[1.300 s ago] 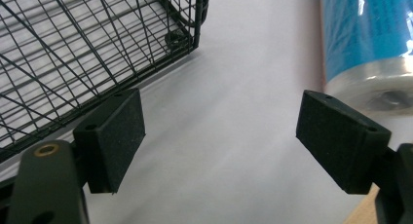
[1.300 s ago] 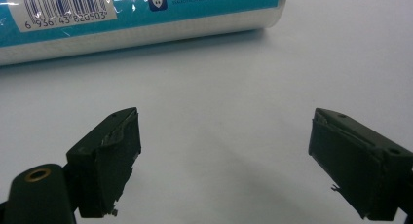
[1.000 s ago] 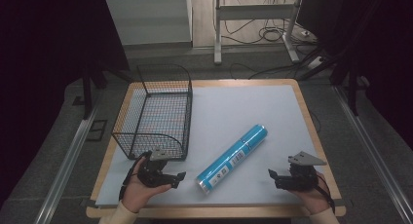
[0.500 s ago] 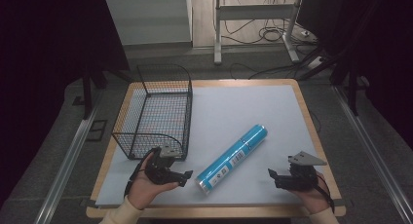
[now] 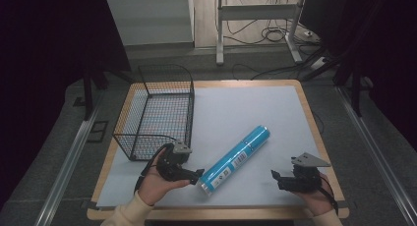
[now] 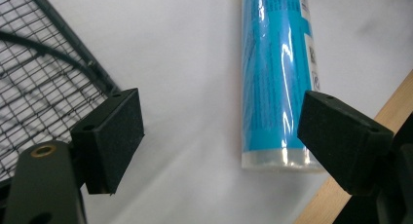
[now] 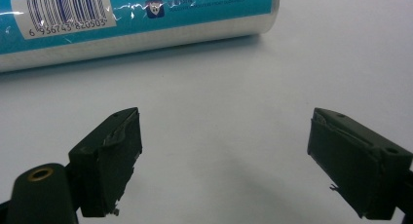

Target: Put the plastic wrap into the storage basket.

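1. The step in hand looks like the approach to a pick-up: the left gripper (image 5: pixel 198 174) sits at the near end of the blue tube (image 5: pixel 237 160), jaws spread wide and holding nothing; in the left gripper view the tube (image 6: pixel 278 78) lies between the two pads, its capped end close to the right pad (image 6: pixel 341 136) but not clearly touching
2. The right gripper (image 5: pixel 275 177) rests at the near right of the table (image 5: pixel 275 108), well apart from the tube, jaws also released and empty; in the right gripper view the tube (image 7: pixel 136 19) lies beyond the pads, with bare white surface between them
3. The tube lies on its side on the white top, slanting from near centre up toward the far right, near end just beside the left gripper
4. The next move, I judge, calls for the left gripper to slide a little farther along the tube so both pads straddle its body, then clench across its width; a grip right at the end could let a long round thing tip or roll out
5. The likely goal is the wire basket (image 5: pixel 157 113), standing upright at the far left, just beyond the left hand (image 5: pixel 157 179)
6. The basket's near wall rises close to the left gripper, so the tube must be lifted over the rim; its length may need it aligned with the basket's long side
7. Nothing else lies on the table between tube and basket
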